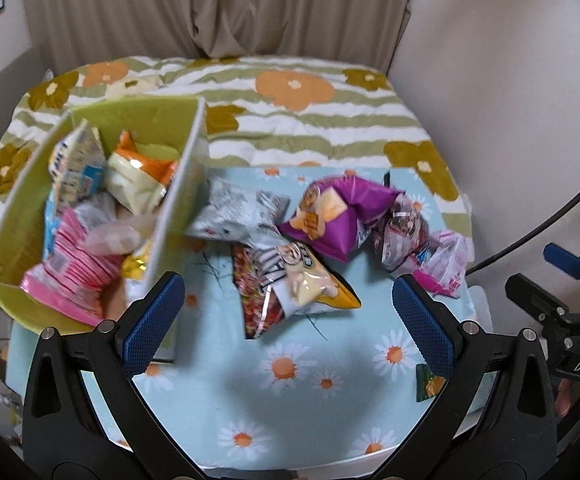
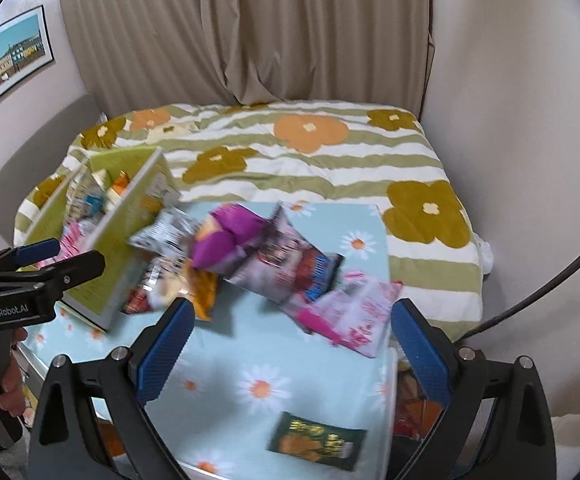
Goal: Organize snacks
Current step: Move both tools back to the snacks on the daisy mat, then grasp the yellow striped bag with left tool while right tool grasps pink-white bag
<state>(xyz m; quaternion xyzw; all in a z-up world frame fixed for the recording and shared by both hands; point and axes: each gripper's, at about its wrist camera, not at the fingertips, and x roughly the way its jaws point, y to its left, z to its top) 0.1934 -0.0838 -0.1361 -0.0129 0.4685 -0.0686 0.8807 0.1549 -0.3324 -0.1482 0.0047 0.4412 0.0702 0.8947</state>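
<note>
Beige pleated curtains (image 1: 210, 8) hang behind a bed covered by a green-and-white striped quilt with orange and olive flowers (image 1: 310, 120), and in front of it stands a table under a pale blue cloth printed with daisies (image 1: 290, 400). At the far left of the table sits a lime-green open box with white-edged walls (image 1: 162, 120), tilted in the left wrist view; inside it lie a pink striped packet (image 1: 66, 276), a blue-and-white packet (image 1: 76, 160) and an orange-and-cream packet (image 1: 142, 172), packed against one another. Just beside the box's right wall rests a grey-and-white packet (image 1: 234, 212), and below it a red-patterned packet with a yellow pointed corner (image 1: 286, 284). Further right, a crumpled purple bag (image 1: 342, 212) touches a dark foil packet (image 2: 286, 264), and a translucent pink-printed wrapper (image 2: 358, 312) lies at the pile's right end near the table edge. A small dark green sachet (image 2: 316, 442) lies alone on the cloth, well apart from the pile, at the near right. The left gripper (image 1: 290, 320) hovers above the cloth with its blue-padded fingers spread wide and nothing between them. The right gripper (image 2: 292, 346) is likewise spread wide and empty, above the bare cloth near the sachet.
</note>
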